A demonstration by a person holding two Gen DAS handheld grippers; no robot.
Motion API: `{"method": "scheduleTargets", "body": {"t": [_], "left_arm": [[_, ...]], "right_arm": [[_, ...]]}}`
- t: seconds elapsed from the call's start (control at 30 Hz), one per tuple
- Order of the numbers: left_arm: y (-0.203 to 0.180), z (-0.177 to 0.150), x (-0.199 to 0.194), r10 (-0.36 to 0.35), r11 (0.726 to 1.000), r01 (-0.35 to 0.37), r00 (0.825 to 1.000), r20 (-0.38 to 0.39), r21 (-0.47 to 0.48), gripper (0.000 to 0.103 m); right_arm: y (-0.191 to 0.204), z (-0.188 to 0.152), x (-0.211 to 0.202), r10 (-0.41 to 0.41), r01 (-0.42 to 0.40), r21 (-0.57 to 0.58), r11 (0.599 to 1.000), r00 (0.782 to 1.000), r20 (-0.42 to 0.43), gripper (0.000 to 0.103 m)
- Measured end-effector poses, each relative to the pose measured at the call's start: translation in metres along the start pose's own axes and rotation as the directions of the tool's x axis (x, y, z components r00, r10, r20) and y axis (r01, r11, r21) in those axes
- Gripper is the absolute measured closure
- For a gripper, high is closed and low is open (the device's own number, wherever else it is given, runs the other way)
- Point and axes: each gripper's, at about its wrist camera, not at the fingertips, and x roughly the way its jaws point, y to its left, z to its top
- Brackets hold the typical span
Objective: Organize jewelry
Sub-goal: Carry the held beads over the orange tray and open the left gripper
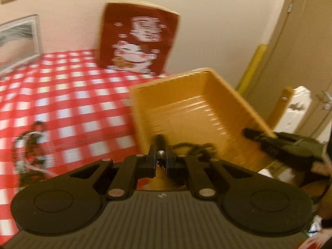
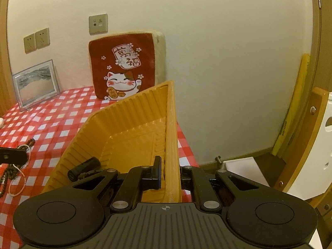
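Note:
My left gripper [image 1: 161, 158] is shut on a small silvery bead [image 1: 160, 153], in front of the near corner of a yellow ribbed tray [image 1: 186, 108]. The view is blurred. A dark cord [image 1: 193, 147] lies in the tray. My right gripper [image 2: 170, 174] is shut on the tray's right rim [image 2: 171, 128] and holds the tray tilted up; it also shows at the rim as the right gripper [image 1: 254, 133]. A black cylinder [image 2: 83, 168] on a cord rests inside the tray. A pile of beaded strings [image 2: 14, 166] lies on the red checked cloth, also seen as the pile [image 1: 31, 145].
A red cat cushion [image 2: 122, 68] leans on the wall behind the tray. A framed picture [image 2: 35, 83] stands at the back left. The table's edge [image 2: 186, 145] runs just right of the tray, with a white box [image 2: 244, 172] and a wooden chair beyond.

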Motion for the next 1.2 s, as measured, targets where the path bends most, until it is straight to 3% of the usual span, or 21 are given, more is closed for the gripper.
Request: {"method": "scheduleTargets", "body": {"t": [0.23, 0.67, 0.93, 1.2], "left_arm": [[-0.037, 0.004, 0.034, -0.095, 0.993, 0.098, 0.994, -0.055, 0.061, 0.096], [-0.05, 0.001, 0.063, -0.093, 0.993, 0.1, 0.99, -0.11, 0.063, 0.095], [-0.05, 0.007, 0.045, -0.079, 0.996, 0.081, 0.996, -0.051, 0.041, 0.087], [-0.034, 0.013, 0.008, -0.01, 1.0, 0.009, 0.999, 0.038, 0.01, 0.084]], "right_arm": [[0.001, 0.001, -0.002, 0.008, -0.008, 0.001, 1.0, 1.0, 0.009, 0.094], [0.0, 0.0, -0.004, 0.013, -0.013, 0.003, 1.0, 1.0, 0.011, 0.094], [0.0, 0.0, -0.003, 0.012, -0.012, 0.004, 1.0, 1.0, 0.01, 0.094], [-0.002, 0.001, -0.001, 0.015, -0.015, 0.009, 1.0, 1.0, 0.003, 0.094]]}}
